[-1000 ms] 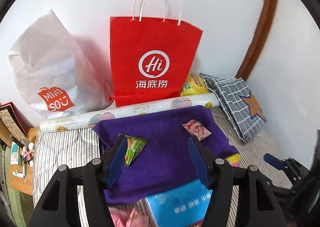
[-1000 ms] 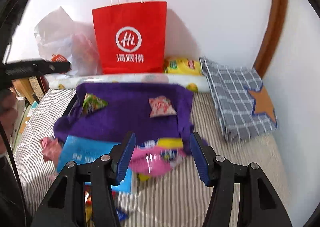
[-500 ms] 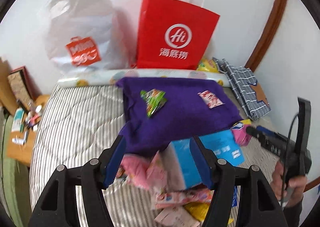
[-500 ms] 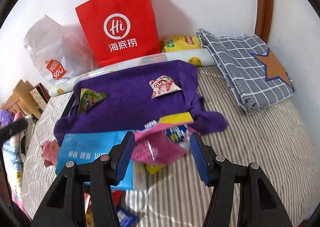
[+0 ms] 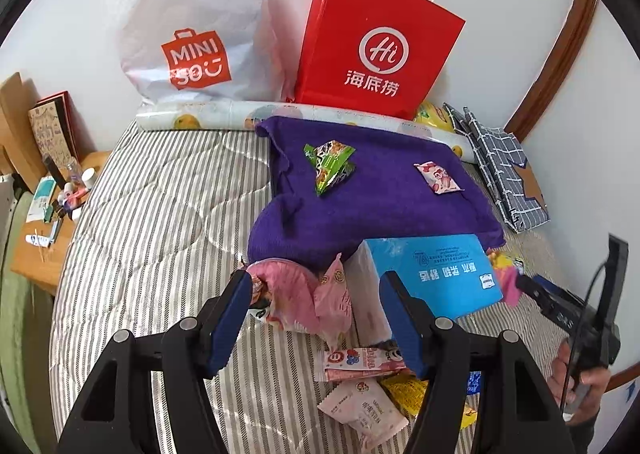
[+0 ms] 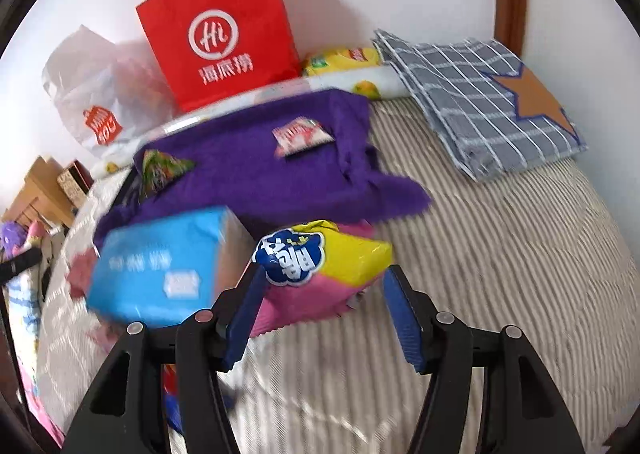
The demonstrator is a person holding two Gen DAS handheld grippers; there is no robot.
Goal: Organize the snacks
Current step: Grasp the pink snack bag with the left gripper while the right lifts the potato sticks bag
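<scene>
Right wrist view: the right tongs (image 6: 320, 314) stand open, their jaws just widened, straddling the pink and yellow snack bag (image 6: 320, 274) on the striped bed (image 6: 500, 254) beside the blue box (image 6: 160, 262). Best to centre the bag, sink lower, then close gently. The left tongs (image 5: 316, 318) are open over the pink snack packet (image 5: 304, 294). Both tongs sit lower and nearer the pile than a second ago.

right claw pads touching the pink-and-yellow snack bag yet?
Cannot tell. In the right wrist view the right claw straddles the pink-and-yellow snack bag; a gap shows at one pad, but the other pad overlaps the blurred bag.
</scene>
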